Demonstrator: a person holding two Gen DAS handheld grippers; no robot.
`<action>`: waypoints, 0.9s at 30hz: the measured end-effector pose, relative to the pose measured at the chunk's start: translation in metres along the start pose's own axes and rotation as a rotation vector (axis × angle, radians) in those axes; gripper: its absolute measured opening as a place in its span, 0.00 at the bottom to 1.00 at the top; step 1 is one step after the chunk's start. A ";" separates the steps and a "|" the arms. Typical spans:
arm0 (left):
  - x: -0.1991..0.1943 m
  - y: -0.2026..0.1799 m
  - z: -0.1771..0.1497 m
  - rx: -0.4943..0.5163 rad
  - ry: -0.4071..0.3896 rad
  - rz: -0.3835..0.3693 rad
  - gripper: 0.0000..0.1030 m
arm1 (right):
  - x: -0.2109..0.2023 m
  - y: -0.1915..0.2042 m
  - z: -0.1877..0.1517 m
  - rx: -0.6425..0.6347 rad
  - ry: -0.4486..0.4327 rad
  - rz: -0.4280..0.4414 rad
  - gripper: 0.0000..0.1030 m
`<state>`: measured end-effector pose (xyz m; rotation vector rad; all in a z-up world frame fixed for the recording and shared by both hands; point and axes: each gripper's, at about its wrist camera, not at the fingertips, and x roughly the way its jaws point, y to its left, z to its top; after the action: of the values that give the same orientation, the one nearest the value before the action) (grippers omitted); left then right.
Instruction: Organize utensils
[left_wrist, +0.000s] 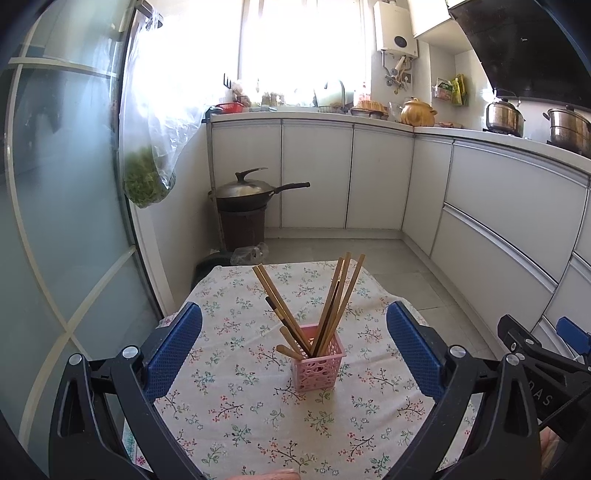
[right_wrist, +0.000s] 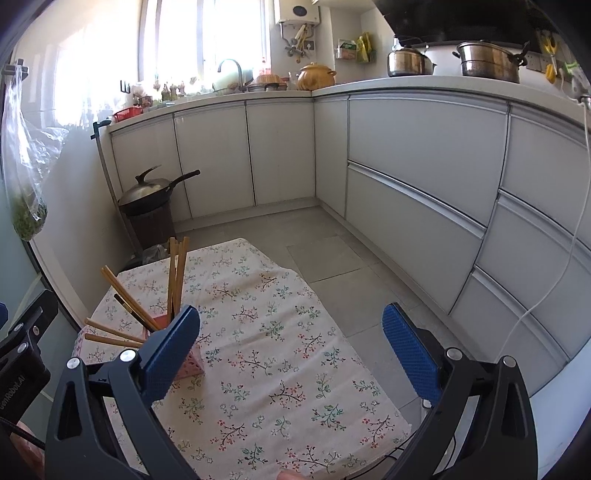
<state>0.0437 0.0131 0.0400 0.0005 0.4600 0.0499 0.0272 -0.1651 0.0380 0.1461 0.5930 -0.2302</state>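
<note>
Left wrist view, "RAS" lettering on right tongs (left_wrist: 546, 397), pink holder (left_wrist: 319, 363)

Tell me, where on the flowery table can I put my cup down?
The floral tablecloth is bare across its whole right half, from the small pink plastic lattice basket to the edge beside the white cabinets. The strip in front of the basket is free too. Only around the basket is it crowded, where the wooden chopsticks fan outward.
</note>
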 end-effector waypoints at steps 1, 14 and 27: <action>0.000 0.000 0.000 0.001 0.001 0.000 0.93 | 0.000 0.000 0.000 0.001 0.001 0.002 0.94; 0.002 -0.002 -0.001 0.010 0.008 0.003 0.93 | -0.003 0.000 0.000 0.004 -0.003 0.010 0.94; 0.003 -0.002 -0.002 0.014 0.012 0.003 0.93 | -0.004 -0.001 0.000 0.008 0.002 0.014 0.94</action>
<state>0.0458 0.0107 0.0365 0.0151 0.4728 0.0499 0.0242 -0.1649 0.0400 0.1579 0.5932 -0.2191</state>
